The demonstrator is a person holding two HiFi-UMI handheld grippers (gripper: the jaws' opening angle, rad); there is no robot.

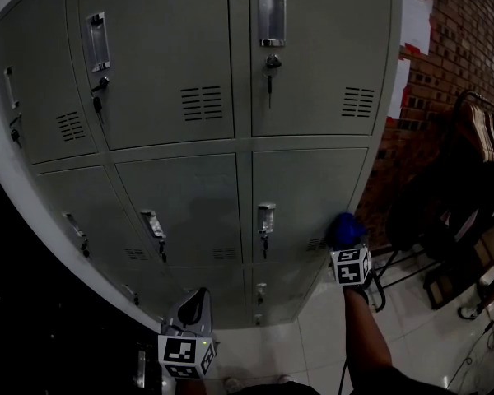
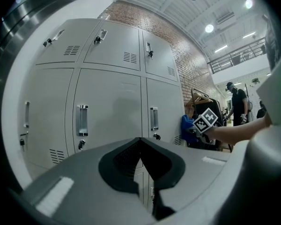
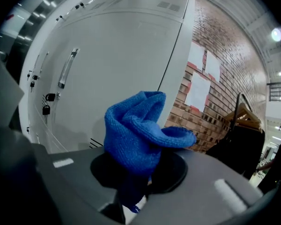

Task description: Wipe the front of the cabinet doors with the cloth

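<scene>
A bank of grey metal cabinet doors point(image 1: 198, 196) with handles, keys and vent slots fills the head view. My right gripper point(image 1: 347, 239) is shut on a bunched blue cloth point(image 3: 140, 132), held close to the lower right door point(image 3: 117, 74) near its vent; whether the cloth touches the door I cannot tell. The blue cloth point(image 1: 344, 229) also shows above the marker cube in the head view. My left gripper point(image 1: 193, 307) hangs low in front of the bottom doors, jaws closed together with nothing between them point(image 2: 140, 161). The cloth point(image 2: 186, 125) shows small at the right of the left gripper view.
A brick wall point(image 1: 461, 48) with white paper sheets stands right of the cabinet. A dark garment rack with hangers point(image 1: 477, 163) stands on the white tiled floor point(image 1: 428, 336) at the right. A person point(image 2: 237, 102) stands far off in the left gripper view.
</scene>
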